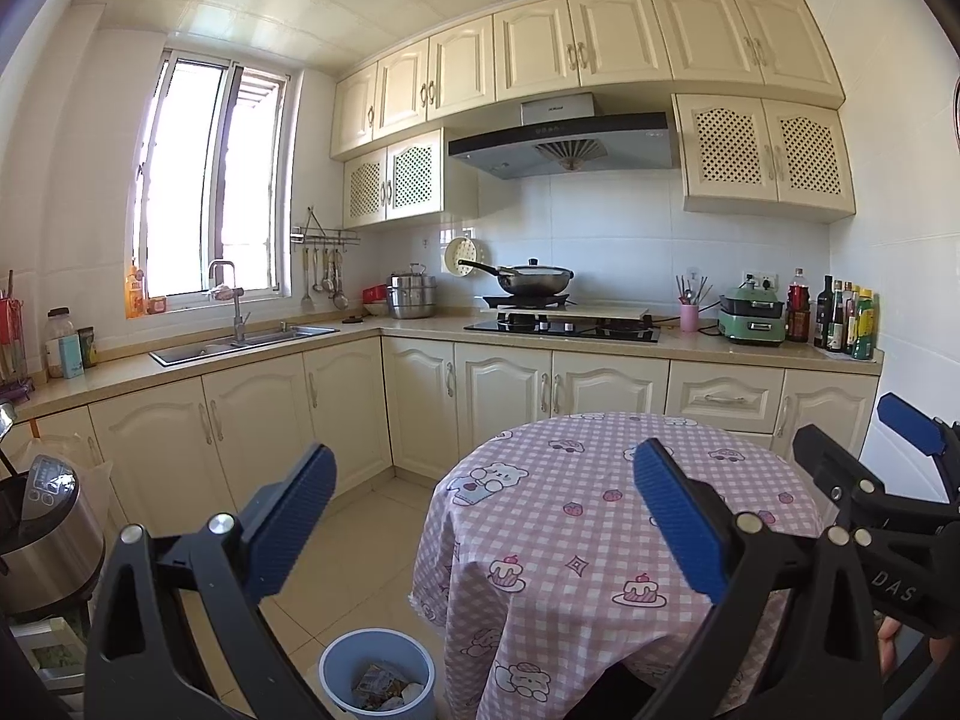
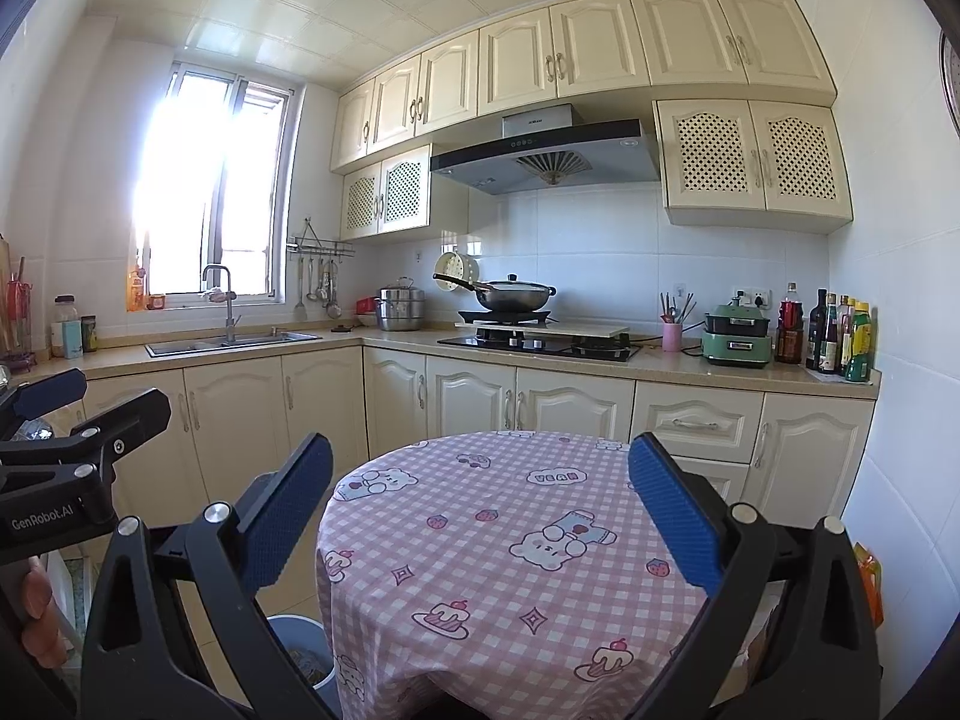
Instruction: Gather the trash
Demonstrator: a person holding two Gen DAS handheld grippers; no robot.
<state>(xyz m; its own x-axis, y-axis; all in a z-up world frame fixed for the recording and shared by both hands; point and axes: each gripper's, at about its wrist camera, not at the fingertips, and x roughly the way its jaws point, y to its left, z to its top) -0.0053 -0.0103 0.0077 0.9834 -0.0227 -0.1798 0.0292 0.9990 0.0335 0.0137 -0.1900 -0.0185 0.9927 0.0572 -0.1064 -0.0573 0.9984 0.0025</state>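
A light blue trash bin (image 1: 377, 677) stands on the floor left of the round table, with crumpled wrappers (image 1: 384, 687) inside; its rim also shows in the right wrist view (image 2: 300, 648). The round table carries a pink checked cloth (image 1: 600, 516) (image 2: 510, 540) with no loose trash visible on it. My left gripper (image 1: 480, 516) is open and empty, held above the bin and the table's left edge. My right gripper (image 2: 480, 516) is open and empty, held over the table. Each gripper shows at the edge of the other's view.
Cream cabinets and a counter run along the back, with a sink (image 1: 240, 345), a hob with a wok (image 1: 534, 279), a green cooker (image 1: 753, 321) and bottles (image 1: 846, 318). A rice cooker (image 1: 42, 534) stands at the far left. Tiled floor (image 1: 360, 546) lies between bin and cabinets.
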